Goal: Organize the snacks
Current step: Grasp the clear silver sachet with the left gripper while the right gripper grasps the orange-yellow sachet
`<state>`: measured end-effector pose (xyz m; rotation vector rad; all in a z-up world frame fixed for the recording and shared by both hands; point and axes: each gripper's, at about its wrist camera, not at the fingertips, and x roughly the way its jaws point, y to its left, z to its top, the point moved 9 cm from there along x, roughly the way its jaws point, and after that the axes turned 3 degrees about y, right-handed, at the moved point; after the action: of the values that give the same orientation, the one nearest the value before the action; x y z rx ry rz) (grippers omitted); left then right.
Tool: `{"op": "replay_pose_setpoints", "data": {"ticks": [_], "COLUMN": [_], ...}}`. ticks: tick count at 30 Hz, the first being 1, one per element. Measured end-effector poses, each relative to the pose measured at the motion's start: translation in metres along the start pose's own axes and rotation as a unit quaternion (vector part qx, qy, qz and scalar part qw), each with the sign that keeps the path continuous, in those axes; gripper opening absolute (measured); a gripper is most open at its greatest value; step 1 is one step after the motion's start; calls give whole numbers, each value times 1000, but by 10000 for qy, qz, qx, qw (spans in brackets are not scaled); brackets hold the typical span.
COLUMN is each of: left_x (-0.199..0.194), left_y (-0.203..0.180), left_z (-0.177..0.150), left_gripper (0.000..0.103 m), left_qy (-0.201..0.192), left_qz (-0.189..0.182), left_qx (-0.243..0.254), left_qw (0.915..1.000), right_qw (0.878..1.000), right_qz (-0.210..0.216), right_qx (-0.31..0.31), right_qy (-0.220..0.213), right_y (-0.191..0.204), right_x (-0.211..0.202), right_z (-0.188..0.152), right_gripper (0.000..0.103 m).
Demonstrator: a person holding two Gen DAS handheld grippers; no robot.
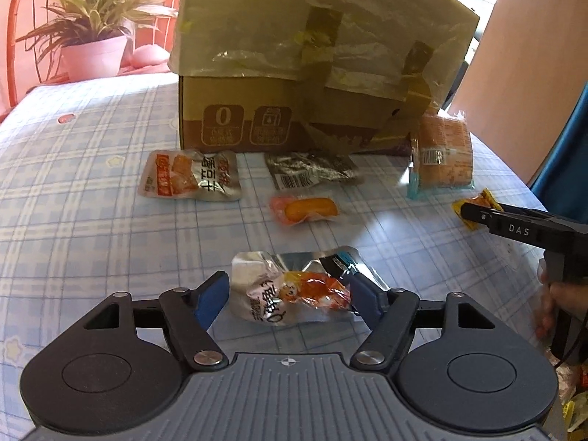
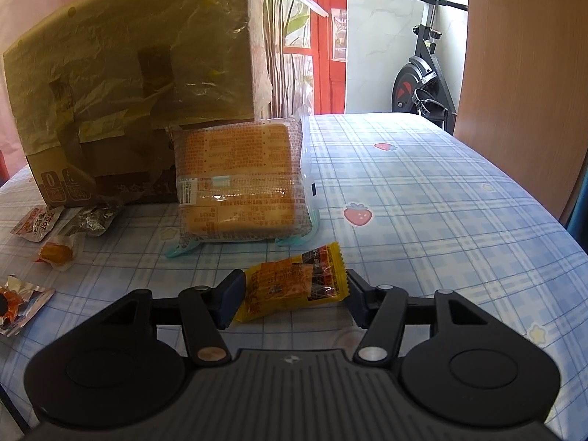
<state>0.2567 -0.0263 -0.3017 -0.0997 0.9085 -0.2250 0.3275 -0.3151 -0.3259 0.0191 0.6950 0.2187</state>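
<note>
My left gripper (image 1: 288, 299) is open around a silver snack pouch (image 1: 294, 290) with an orange picture, lying on the checked tablecloth. My right gripper (image 2: 294, 299) is open around a yellow snack packet (image 2: 294, 284), which also shows in the left wrist view (image 1: 474, 207) at the right gripper's fingertips. A big cardboard box (image 1: 294, 73) with its flap raised stands at the back; it also shows in the right wrist view (image 2: 128, 84). A large orange cracker pack (image 2: 242, 180) leans against the box.
More snacks lie before the box: a silver-orange pouch (image 1: 191, 178), a dark foil pouch (image 1: 312, 172) and a small orange packet (image 1: 305, 209). A potted plant (image 1: 95, 36) stands back left. An exercise bike (image 2: 422, 73) stands beyond the table.
</note>
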Motion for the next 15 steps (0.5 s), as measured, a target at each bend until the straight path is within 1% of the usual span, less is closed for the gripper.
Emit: {"op": "replay_pose_setpoints", "data": {"ticks": [4,6,9,12,15], "left_x": [1,1,0,-1,-4], "left_y": [0,2,4,7,11], "left_z": [-1,0,0,1,3], "left_gripper": [74,60,60,60,59], "left_qy": [-21,-83,-121,-142,-198], "left_qz": [72,232,206,289,276], "left_qx": [17,25,-28,-70,-173], "left_qw": [10000,9997,9997,9995,9993], "right_qw": [10000,10000,10000,10000,10000], "right_qz": [15,16,21,21,24], "right_qx": [7,6,6,3,2], "right_qy": [1,2,2,1,-1], "right_y": [1,1,0,0,1], "right_x": [1,1,1,1,1], "right_z": [0,0,0,0,0], "right_gripper": [60,60,60,60,60]}}
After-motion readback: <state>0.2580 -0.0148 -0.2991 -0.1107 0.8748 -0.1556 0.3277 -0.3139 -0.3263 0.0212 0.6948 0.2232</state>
